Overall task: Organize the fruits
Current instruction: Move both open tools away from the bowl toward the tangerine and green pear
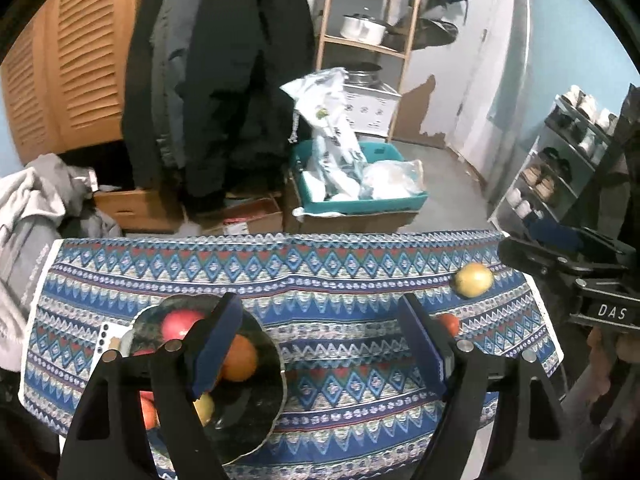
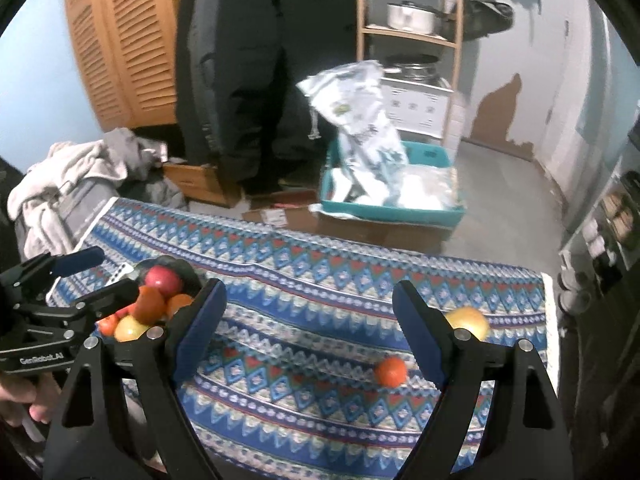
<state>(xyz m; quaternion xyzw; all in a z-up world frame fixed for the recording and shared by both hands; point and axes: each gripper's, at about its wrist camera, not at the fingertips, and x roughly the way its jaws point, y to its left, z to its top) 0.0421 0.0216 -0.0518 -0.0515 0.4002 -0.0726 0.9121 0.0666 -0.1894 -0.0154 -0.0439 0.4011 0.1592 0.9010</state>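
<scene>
We see both tongs apart and empty: the left gripper beside the filled bowl, the right gripper above the orange, yellow apple beyond its right finger; two fruits remain.

I am working in a lived-in home, in what looks like an entry or storage room. I see dark coats hanging beside a louvred wooden cupboard, a wooden shelf holding pots, a shoe rack, cardboard boxes and a patterned cloth over the table.
</scene>
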